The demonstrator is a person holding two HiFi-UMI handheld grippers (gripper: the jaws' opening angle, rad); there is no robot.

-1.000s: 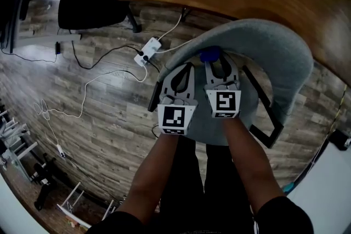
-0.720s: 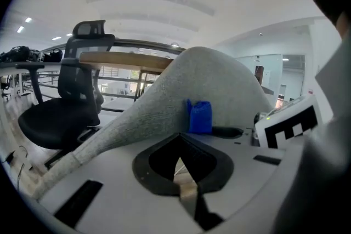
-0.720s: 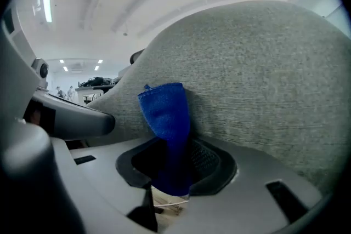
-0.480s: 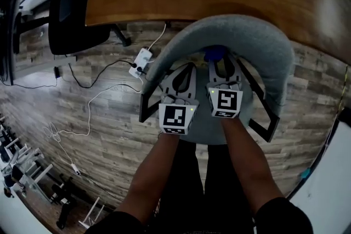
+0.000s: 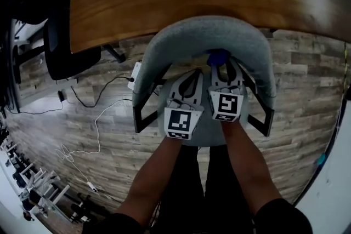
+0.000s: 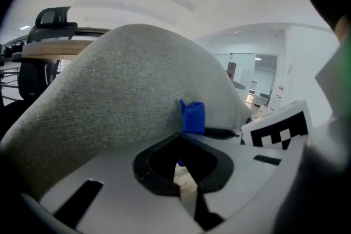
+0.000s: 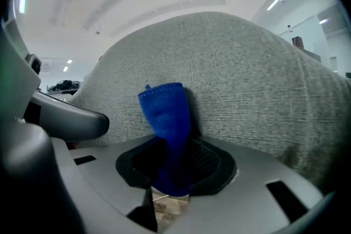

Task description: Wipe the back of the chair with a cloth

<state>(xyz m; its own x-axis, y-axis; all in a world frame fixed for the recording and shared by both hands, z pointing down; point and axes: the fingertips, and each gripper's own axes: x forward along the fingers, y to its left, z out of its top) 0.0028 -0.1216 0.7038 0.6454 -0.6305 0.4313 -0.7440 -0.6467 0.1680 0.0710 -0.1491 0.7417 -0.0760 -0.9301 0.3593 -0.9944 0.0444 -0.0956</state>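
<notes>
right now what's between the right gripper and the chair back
The blue cloth, clamped in the right gripper and standing up close in front of the grey chair back; the right gripper view shows it best.

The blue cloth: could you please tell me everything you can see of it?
The small blue cloth looks like soft, fine-knit fabric, bunched into an upright folded tuft. Its lower end is pinched in the shut right claw; its free upper end appears to rest against the inner face of the grey woven-fabric chair back.

Both forearms reach forward, right gripper clamped on cloth, left gripper apparently closed.
</notes>
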